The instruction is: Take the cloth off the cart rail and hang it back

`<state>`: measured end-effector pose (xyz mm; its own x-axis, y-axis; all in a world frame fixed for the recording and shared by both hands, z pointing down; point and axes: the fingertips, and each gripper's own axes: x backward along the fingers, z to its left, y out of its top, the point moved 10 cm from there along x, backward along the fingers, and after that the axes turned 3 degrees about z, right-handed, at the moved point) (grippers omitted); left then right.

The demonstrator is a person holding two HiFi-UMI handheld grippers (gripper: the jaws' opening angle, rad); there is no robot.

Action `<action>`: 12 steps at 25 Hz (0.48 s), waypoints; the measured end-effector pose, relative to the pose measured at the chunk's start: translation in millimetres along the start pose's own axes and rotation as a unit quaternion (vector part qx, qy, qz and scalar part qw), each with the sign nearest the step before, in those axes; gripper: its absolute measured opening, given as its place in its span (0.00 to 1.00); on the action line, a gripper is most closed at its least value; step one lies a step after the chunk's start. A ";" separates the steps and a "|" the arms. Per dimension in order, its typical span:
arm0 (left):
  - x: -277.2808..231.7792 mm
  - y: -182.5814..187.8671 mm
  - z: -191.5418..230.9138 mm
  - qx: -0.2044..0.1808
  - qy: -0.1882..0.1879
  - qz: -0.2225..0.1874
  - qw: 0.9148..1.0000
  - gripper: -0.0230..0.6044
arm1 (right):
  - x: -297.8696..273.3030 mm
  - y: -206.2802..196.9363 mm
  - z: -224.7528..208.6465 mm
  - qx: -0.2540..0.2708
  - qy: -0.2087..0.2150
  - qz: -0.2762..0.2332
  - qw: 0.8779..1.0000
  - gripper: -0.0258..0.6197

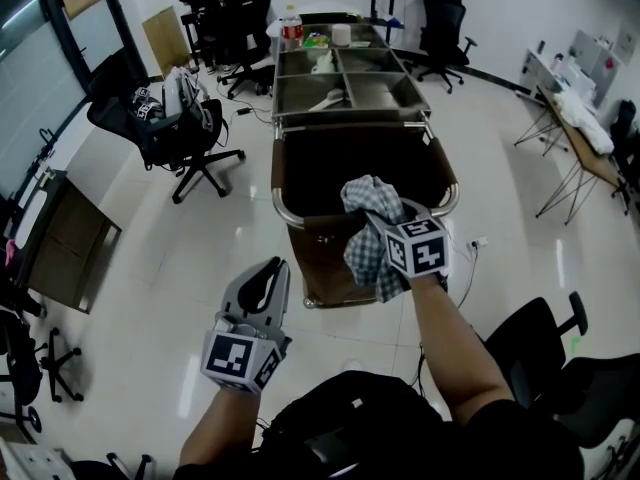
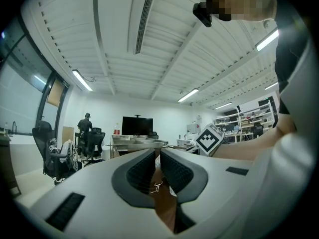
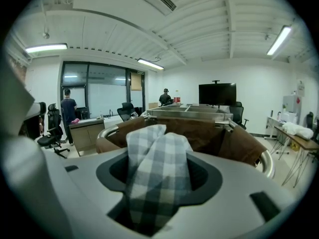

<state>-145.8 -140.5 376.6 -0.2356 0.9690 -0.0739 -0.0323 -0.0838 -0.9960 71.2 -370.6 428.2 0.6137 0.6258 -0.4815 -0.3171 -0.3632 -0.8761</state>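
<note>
Cloth (image 1: 372, 236) — light, limp, likely slippery — lies bunched between the right tongs (image 3: 159, 183), now opening, over the rail (image 1: 279, 203); left tongs (image 1: 268, 273) pressed together, empty. Best pinched by a hem.

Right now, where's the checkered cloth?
Head view, centre-right: the checkered cloth sits between the right gripper's opening jaws, just over the cart rail.

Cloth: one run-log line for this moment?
cloth: bunched in right gripper, above cart rail | right gripper: jaws opening | left gripper: shut, empty
</note>
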 end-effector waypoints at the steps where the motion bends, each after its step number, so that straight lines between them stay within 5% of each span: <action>1: 0.3 0.2 -0.2 0.000 0.000 -0.003 1.000 0.09 | 0.6 -0.1 0.0 0.002 -0.002 0.002 1.000 0.47; 6: 5.9 1.3 -1.9 -0.001 -0.003 -0.005 1.000 0.09 | 8.7 -1.2 2.0 0.009 -0.008 0.009 1.000 0.66; 12: 16.6 4.0 -8.8 -0.003 -0.013 -0.005 1.000 0.09 | 27.9 -2.9 5.1 0.017 -0.024 0.003 1.000 0.66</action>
<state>-141.3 -122.7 371.0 -0.2610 0.9633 -0.0622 -0.0288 -0.0722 -0.9970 85.6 -348.5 417.2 0.5761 0.6571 -0.4861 -0.3448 -0.3439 -0.8734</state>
